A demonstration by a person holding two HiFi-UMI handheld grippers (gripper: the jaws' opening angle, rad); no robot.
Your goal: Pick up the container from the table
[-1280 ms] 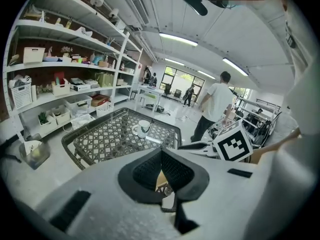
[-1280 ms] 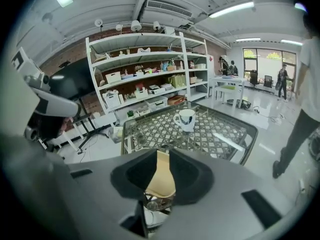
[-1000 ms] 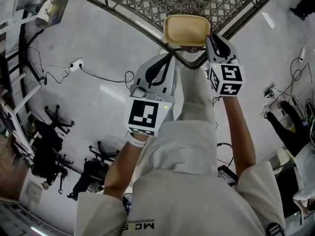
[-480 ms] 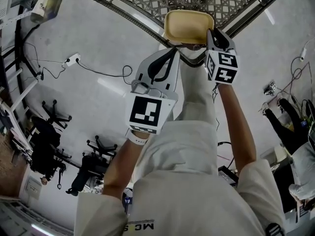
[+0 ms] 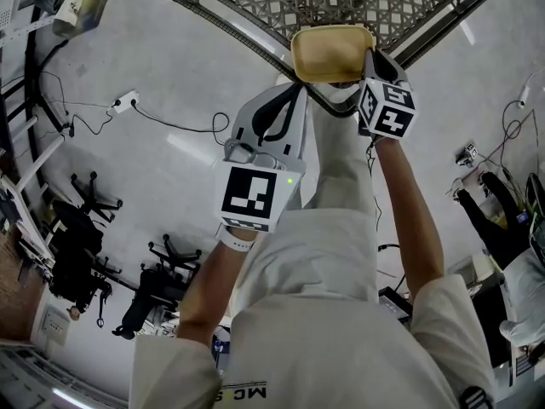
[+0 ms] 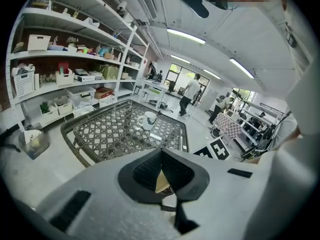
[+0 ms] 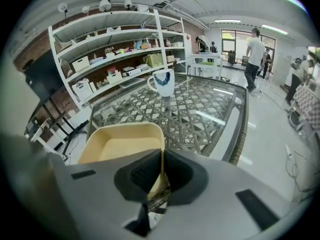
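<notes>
The yellow container [image 5: 332,54], an empty shallow tub, hangs over the near corner of the glass-topped lattice table [image 5: 255,7]. My right gripper [image 5: 369,60] is shut on its right rim; in the right gripper view the rim runs straight between the pads of that gripper [image 7: 162,158], with the container [image 7: 120,144] to the left. My left gripper [image 5: 295,89] is shut just below the tub's near left corner, holding nothing I can make out. In the left gripper view its jaws [image 6: 161,156] meet and hide the tub. I cannot tell whether the tub touches the table.
A white mug [image 7: 164,82] with a blue print stands further in on the table [image 7: 210,114], also seen in the left gripper view [image 6: 148,120]. Shelving [image 7: 115,59] lines the far wall. Office chairs [image 5: 85,228] and a power strip [image 5: 128,102] with cable lie on the floor at left.
The right gripper has carried the container a little further away and to the right over the table corner, tilting it. The left gripper has barely moved.
</notes>
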